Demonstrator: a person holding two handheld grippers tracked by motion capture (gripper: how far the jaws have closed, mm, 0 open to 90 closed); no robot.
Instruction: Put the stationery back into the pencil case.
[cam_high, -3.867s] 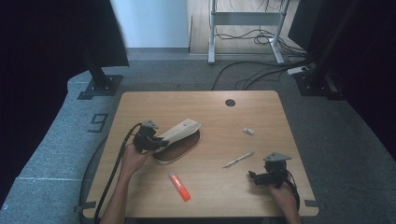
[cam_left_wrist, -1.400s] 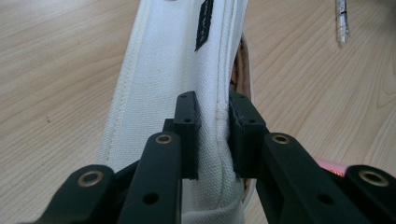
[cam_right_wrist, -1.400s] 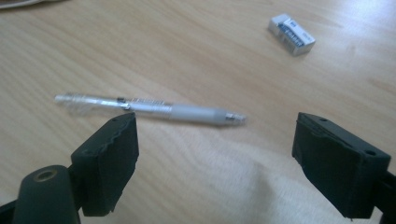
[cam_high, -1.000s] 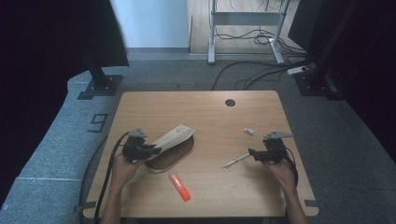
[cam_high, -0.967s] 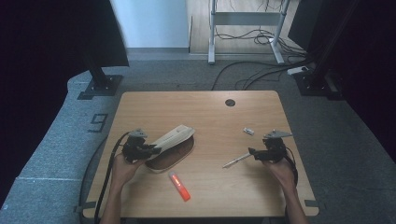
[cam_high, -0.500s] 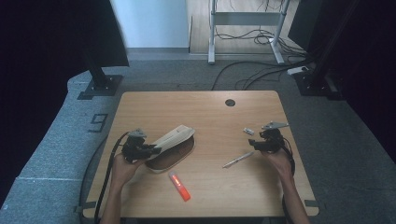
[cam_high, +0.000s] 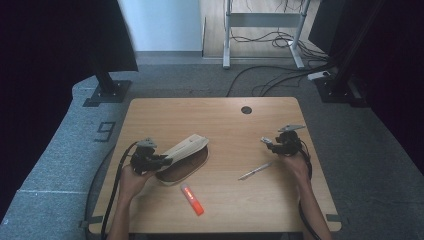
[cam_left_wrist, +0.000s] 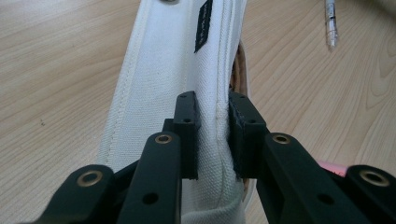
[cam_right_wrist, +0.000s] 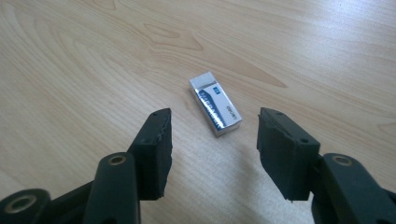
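Right hand-held gripper (cam_right_wrist: 212, 140) is spread wide w/ nothing in it, hovering just short of the eraser (cam_right_wrist: 215, 103), which lies flat on the desk (cam_high: 220, 120) at about 3 o'clock. Left hand-held gripper (cam_left_wrist: 212, 135) is clamped on the canvas edge of the pencil case (cam_high: 182, 155) over at 9 o'clock, propping its mouth open.

Further out: a pen (cam_high: 255, 170) near center-right, an orange marker (cam_high: 192, 193) at 6 o'clock.

What could go wrong imo: the eraser sits at an angle to the jaws, so closing w/o lining up prob spins or squirts it away. Also the canvas is floppy, a light pinch could slip and the case flops shut.
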